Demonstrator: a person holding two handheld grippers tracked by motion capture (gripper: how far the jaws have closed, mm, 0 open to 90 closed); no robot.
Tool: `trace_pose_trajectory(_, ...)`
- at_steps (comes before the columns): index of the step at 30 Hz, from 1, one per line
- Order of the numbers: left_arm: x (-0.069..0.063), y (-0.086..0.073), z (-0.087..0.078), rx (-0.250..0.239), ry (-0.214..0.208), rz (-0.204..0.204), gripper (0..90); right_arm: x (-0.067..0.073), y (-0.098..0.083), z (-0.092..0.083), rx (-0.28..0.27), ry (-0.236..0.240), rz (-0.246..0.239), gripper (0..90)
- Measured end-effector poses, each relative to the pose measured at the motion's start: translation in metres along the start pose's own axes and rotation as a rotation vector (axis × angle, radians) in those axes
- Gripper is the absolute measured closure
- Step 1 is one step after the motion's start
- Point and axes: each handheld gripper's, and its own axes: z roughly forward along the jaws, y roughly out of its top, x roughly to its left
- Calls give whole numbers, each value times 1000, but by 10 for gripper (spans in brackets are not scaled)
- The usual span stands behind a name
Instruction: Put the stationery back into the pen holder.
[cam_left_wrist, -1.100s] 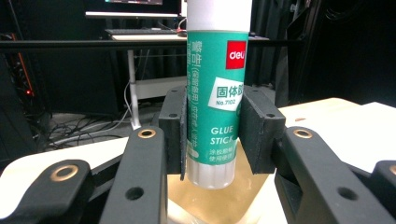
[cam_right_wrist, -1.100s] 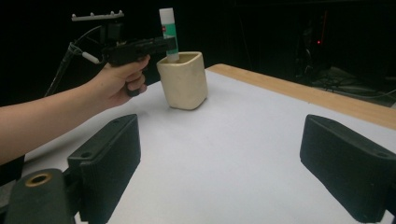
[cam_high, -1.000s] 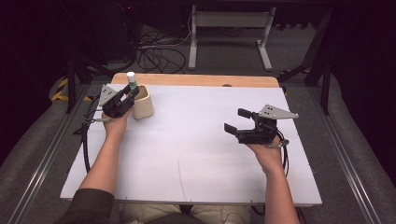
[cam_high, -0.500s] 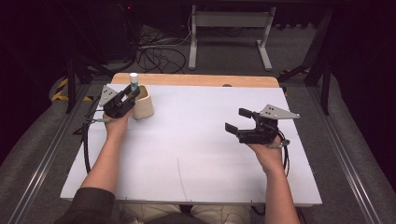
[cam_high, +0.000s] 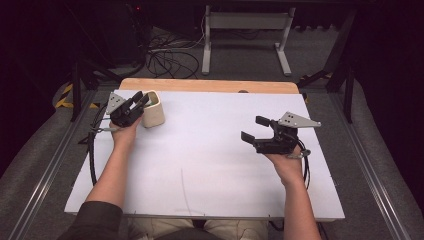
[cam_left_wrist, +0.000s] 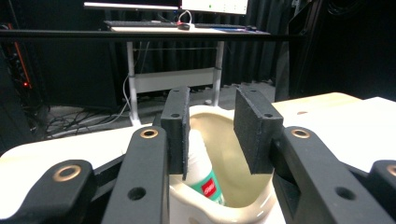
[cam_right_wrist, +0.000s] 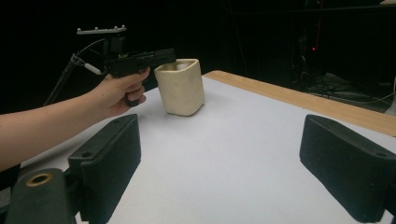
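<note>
Seeing white green-labelled plastic bottle (cam_left_wrist: 201, 173) now sunk inside cream ceramic cup (cam_high: 153, 110), near far-left corner of white worktop (cam_high: 200, 155). Holding left gripper (cam_high: 141, 99) apart, gripping nothing; right gripper (cam_high: 254, 128) gaping wide, empty. Leaving middle free.

A table (cam_high: 210, 165) with a white top stretches out wide under the high view, and a strip of bare pale wood (cam_high: 210, 85) runs along its far edge. Out in the far left corner a cream cup (cam_high: 153, 109) stands upright on the white surface, just short of that wooden strip. From the right gripper view the cup (cam_right_wrist: 180, 87) sits well apart across the white sheet, with the wooden edge running off to the right behind it. The near and right stretches of the top lie plain white.
</note>
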Motion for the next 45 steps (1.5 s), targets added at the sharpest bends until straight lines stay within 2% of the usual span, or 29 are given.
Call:
trace_pose_trajectory(15, -1, 4, -4, -1, -5, -15, 551, -2, -1, -1, 4, -6, 5, 132)
trace_pose_trajectory(18, -2, 6, -6, -7, -17, -23, 526, -3, -1, -2, 0, -8, 7, 132)
trace_pose_trajectory(22, -4, 10, -9, -4, -26, -13, 499, -3, -1, -2, -2, -11, 9, 132)
trace_pose_trajectory(27, -9, 13, -12, 1, -23, 0, 403, -2, -1, -2, -2, -9, 8, 132)
trace_pose_trajectory(34, -19, 24, -20, -18, -50, 8, 343, -3, -1, -3, -7, -11, 10, 132)
trace_pose_trajectory(45, -33, 36, -32, 10, -85, 37, 264, -3, 0, -5, -8, -16, 8, 132)
